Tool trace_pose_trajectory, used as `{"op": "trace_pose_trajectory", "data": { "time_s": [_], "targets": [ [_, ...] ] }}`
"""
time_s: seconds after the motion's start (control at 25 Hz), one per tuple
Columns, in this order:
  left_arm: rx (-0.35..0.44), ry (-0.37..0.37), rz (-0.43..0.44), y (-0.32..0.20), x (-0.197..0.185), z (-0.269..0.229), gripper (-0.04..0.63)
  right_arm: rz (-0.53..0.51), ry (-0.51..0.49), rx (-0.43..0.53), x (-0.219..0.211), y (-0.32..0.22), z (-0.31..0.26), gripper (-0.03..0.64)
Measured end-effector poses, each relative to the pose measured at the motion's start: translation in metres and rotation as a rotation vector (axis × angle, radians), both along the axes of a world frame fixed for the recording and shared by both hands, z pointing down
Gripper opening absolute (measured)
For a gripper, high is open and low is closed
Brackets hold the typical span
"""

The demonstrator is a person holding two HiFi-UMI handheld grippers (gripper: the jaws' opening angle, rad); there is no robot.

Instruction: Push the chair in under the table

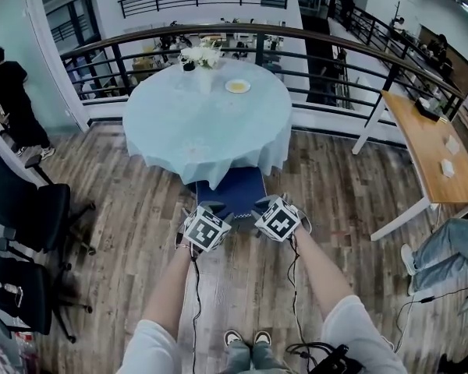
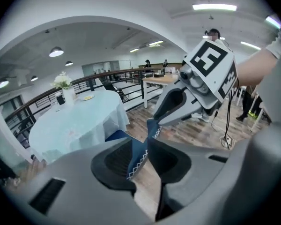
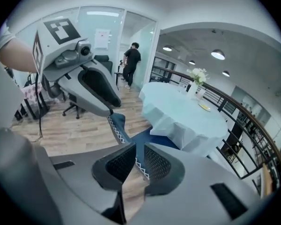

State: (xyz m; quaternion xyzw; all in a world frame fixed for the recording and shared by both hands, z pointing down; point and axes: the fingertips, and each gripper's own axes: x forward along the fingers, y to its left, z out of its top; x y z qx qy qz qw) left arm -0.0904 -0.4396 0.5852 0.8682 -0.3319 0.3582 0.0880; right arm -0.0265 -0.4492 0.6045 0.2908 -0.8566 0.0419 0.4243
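A round table under a pale blue cloth stands ahead in the head view. A blue chair sits at its near edge, partly under the cloth. My left gripper and right gripper meet the chair's near edge side by side. In the left gripper view the left gripper is shut on the chair's blue edge, which has a white zigzag trim. The right gripper holds the same edge further along. In the right gripper view the right gripper pinches that trimmed edge between its pads.
Black office chairs stand at the left, and a person is beyond them. A wooden desk is at the right, with someone's legs near it. A railing runs behind the table. A flower vase and a plate are on the table.
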Motion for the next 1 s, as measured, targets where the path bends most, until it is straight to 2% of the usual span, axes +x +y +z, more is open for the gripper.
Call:
{"op": "trace_pose_trajectory", "data": {
  "time_s": [0.08, 0.16, 0.32, 0.48, 0.6, 0.8, 1.0],
  "targets": [
    [-0.008, 0.050, -0.029, 0.010, 0.002, -0.004, 0.106, 0.042, -0.067, 0.037, -0.006, 0.007, -0.011, 0.061],
    [-0.002, 0.062, -0.046, 0.023, 0.002, -0.005, 0.106, 0.100, -0.133, 0.076, -0.009, 0.016, -0.021, 0.054],
    [0.075, 0.071, -0.121, 0.043, 0.000, -0.010, 0.073, 0.237, -0.232, 0.108, -0.006, 0.040, -0.030, 0.038],
    [0.149, 0.105, -0.198, 0.070, 0.000, -0.022, 0.057, 0.382, -0.335, 0.086, 0.005, 0.065, -0.026, 0.038],
    [0.155, 0.165, -0.250, 0.097, 0.001, -0.027, 0.052, 0.485, -0.429, 0.054, 0.014, 0.083, -0.026, 0.038],
    [0.112, 0.270, -0.334, 0.131, -0.002, -0.032, 0.021, 0.503, -0.466, 0.037, 0.018, 0.115, -0.029, 0.037],
    [0.120, 0.296, -0.421, 0.158, -0.008, -0.035, 0.005, 0.495, -0.472, 0.053, 0.017, 0.147, -0.037, 0.034]
  ]
}}
